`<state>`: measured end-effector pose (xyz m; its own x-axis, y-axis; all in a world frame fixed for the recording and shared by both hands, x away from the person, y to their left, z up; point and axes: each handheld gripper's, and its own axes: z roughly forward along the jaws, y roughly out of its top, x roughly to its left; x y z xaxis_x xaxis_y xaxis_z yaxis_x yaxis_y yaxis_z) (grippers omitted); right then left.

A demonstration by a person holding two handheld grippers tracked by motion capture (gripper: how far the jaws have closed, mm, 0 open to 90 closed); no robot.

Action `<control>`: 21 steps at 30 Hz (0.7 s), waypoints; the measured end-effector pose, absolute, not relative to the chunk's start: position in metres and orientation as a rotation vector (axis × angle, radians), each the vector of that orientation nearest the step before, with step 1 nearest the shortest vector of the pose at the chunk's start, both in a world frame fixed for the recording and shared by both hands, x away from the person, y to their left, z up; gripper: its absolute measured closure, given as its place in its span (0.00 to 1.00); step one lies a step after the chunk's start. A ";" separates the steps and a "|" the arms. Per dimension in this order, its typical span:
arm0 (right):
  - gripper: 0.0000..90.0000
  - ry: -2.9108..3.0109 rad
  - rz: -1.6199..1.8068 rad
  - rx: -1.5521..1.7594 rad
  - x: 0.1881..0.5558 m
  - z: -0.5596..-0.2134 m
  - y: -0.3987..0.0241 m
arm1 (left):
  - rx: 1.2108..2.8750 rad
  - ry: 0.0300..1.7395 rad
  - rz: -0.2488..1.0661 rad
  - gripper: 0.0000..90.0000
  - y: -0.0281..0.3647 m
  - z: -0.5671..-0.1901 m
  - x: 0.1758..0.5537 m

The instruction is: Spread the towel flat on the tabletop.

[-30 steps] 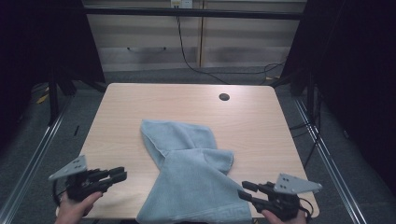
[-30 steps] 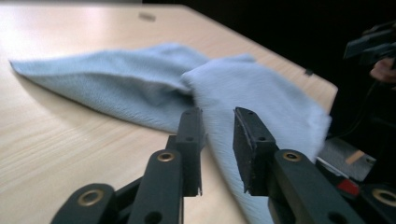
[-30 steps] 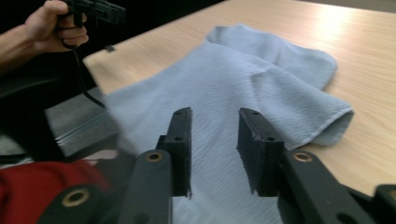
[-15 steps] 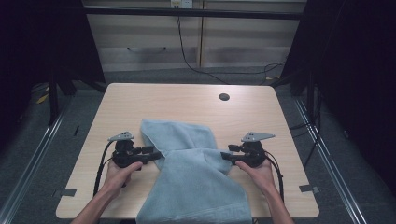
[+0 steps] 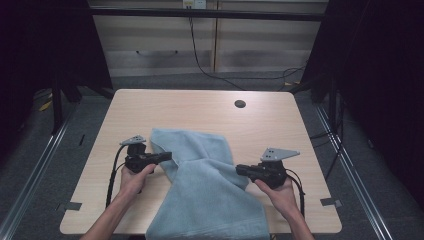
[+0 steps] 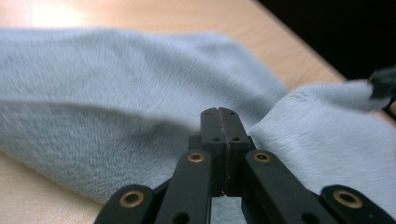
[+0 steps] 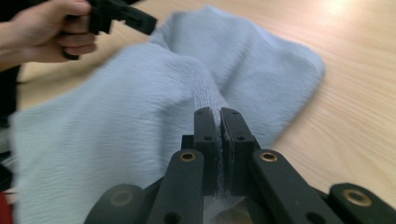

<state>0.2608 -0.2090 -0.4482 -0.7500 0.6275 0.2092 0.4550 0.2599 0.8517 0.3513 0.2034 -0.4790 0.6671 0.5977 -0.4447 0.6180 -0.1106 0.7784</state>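
High view: I look forward and down on the table (image 5: 280, 130) from above, far off. Left gripper view: I ride low, close, facing the towel (image 6: 116, 93). Right gripper view: close, along its jaws. All three share the towel and tabletop.

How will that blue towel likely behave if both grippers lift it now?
Probably floppy: the towel already lies twisted, draping off the table edge. Likely grips well; its fuzzy pile sits pinched in the right gripper. The left gripper looks shut on it too, so the middle should sag.
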 end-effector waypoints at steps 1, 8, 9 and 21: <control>0.96 2.352 1.498 1.022 0.261 -0.448 -0.209 | 1.785 0.975 0.007 1.00 0.206 -0.476 0.350; 0.96 2.409 1.528 0.935 0.217 -0.444 -0.204 | 1.831 0.952 -0.069 0.60 0.190 -0.483 0.349; 0.96 2.421 1.528 0.939 0.215 -0.448 -0.203 | 1.844 0.965 -0.071 0.60 0.184 -0.485 0.349; 0.96 2.439 1.524 0.953 0.211 -0.456 -0.202 | 1.892 0.924 -0.089 0.96 0.163 -0.494 0.349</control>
